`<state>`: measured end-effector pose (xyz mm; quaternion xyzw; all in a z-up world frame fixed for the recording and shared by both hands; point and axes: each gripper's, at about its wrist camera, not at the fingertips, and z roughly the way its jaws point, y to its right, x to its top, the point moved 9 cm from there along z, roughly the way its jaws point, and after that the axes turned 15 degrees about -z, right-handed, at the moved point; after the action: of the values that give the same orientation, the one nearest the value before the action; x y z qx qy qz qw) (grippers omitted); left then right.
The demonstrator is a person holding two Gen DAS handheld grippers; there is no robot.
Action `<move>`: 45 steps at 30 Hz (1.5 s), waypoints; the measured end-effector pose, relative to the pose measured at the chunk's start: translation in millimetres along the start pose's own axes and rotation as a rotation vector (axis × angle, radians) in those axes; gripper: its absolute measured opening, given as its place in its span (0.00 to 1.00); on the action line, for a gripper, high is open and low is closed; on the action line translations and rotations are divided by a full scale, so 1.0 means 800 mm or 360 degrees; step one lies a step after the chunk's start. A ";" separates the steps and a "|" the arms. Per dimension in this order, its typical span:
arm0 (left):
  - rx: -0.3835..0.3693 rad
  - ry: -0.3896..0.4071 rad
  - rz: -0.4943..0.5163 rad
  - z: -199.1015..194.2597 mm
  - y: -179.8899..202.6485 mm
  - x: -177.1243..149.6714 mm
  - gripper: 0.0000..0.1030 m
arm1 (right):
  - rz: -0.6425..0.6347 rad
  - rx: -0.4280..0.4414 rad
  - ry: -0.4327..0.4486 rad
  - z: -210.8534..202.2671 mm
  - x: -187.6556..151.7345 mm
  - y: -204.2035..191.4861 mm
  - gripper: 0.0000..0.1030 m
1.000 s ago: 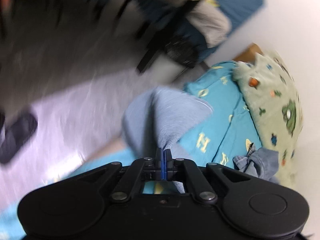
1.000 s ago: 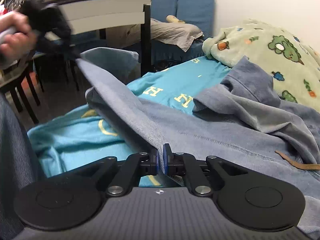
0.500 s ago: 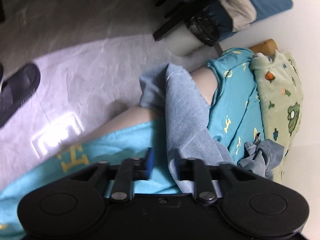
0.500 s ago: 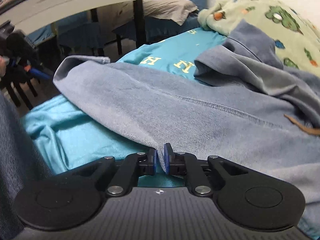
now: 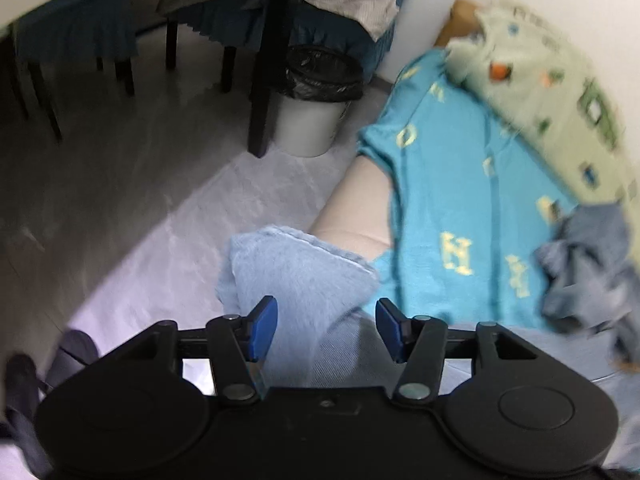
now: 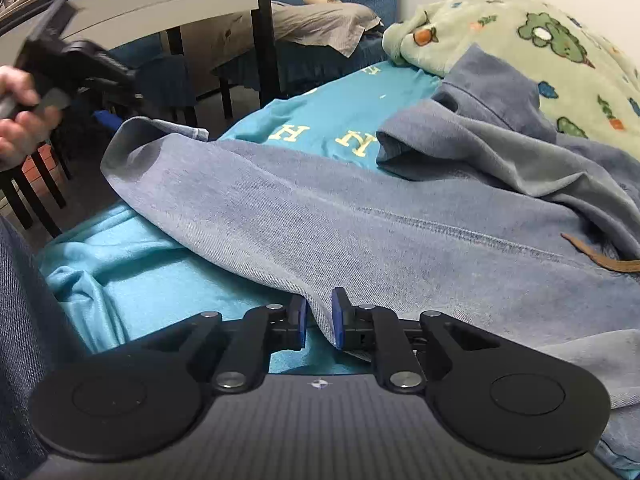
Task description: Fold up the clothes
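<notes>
A blue denim garment lies spread over a turquoise sheet on the bed. Its far end hangs at the bed edge in the left wrist view. My left gripper is open wide, with that end lying loose between the fingers. It also shows held in a hand at the far left of the right wrist view. My right gripper is partly open, with the garment's near hem lying in the narrow gap. A bunched part of the garment lies at the right.
A green patterned blanket lies at the back right of the bed. A white bin with a black liner stands on the floor beside a black table leg. Dark chairs stand under the table. A brown strap lies on the denim.
My left gripper opened and let go of the garment's far end, which dropped onto the bed edge. My right gripper's fingers parted, loosening on the near hem.
</notes>
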<state>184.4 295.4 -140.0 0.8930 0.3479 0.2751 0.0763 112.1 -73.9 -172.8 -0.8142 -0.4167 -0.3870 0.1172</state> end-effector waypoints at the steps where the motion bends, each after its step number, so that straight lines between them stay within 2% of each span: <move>1: 0.0041 -0.0011 0.0031 0.011 0.001 0.002 0.48 | 0.0003 0.0006 -0.0003 0.001 0.000 0.000 0.13; 4: 0.0147 -0.0043 0.0128 0.040 0.001 0.006 0.46 | 0.0024 0.0019 -0.0002 0.005 0.000 0.001 0.12; 6: 0.0205 -0.0057 0.0177 0.055 0.000 0.008 0.37 | 0.0019 0.0004 0.0004 0.008 0.000 0.004 0.12; 7: 0.0230 -0.0062 0.0192 0.061 -0.002 0.009 0.27 | 0.0006 -0.0010 0.0008 0.009 0.001 0.004 0.12; 8: 0.0251 -0.0066 0.0181 0.065 -0.004 0.012 0.10 | -0.0007 -0.0021 0.0017 0.010 0.003 0.005 0.12; 9: 0.0268 -0.0064 0.0163 0.067 -0.006 0.016 0.05 | -0.0019 -0.0032 0.0027 0.010 0.004 0.005 0.12; 13: 0.0232 0.0028 0.0108 0.056 -0.003 0.038 0.03 | -0.0022 -0.0045 0.0059 0.007 0.010 0.008 0.06; 16: 0.0140 0.0132 0.0039 0.025 0.011 0.066 0.03 | -0.0034 -0.0083 0.0092 0.001 0.017 0.012 0.02; 21: -0.0108 0.0295 -0.0094 -0.048 0.051 0.119 0.03 | 0.0132 -0.0131 0.0239 -0.025 0.033 0.038 0.01; 27: -0.0444 0.0357 -0.0182 -0.132 0.112 0.162 0.03 | 0.0248 -0.0261 0.0484 -0.071 0.060 0.068 0.01; 31: -0.0666 0.0387 -0.0232 -0.184 0.134 0.179 0.03 | 0.0280 -0.0360 0.0692 -0.112 0.081 0.081 0.01; 33: -0.0730 0.0398 -0.0256 -0.201 0.130 0.178 0.03 | 0.0276 -0.0416 0.0777 -0.130 0.089 0.083 0.01; 35: -0.0743 0.0402 -0.0301 -0.205 0.115 0.175 0.03 | 0.0264 -0.0452 0.0813 -0.143 0.091 0.075 0.02; 36: -0.0727 0.0393 -0.0354 -0.199 0.098 0.171 0.03 | 0.0249 -0.0448 0.0813 -0.145 0.091 0.068 0.02; 38: -0.0667 0.0342 -0.0494 -0.172 0.052 0.157 0.03 | 0.0151 -0.0416 0.0726 -0.133 0.086 0.046 0.02; 40: -0.0591 0.0275 -0.0647 -0.130 -0.002 0.130 0.03 | 0.0062 -0.0367 0.0547 -0.107 0.075 0.024 0.02; 43: -0.0483 0.0157 -0.0862 -0.070 -0.075 0.084 0.03 | 0.0034 -0.0237 0.0304 -0.066 0.049 -0.001 0.02; 45: -0.0436 0.0076 -0.0992 -0.035 -0.116 0.054 0.03 | 0.0004 -0.0175 0.0183 -0.049 0.034 -0.014 0.03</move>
<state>141.4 391.8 -128.0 0.7184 0.5657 0.3037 0.2678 92.4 -71.2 -128.5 -0.7963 -0.3863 -0.4554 0.0965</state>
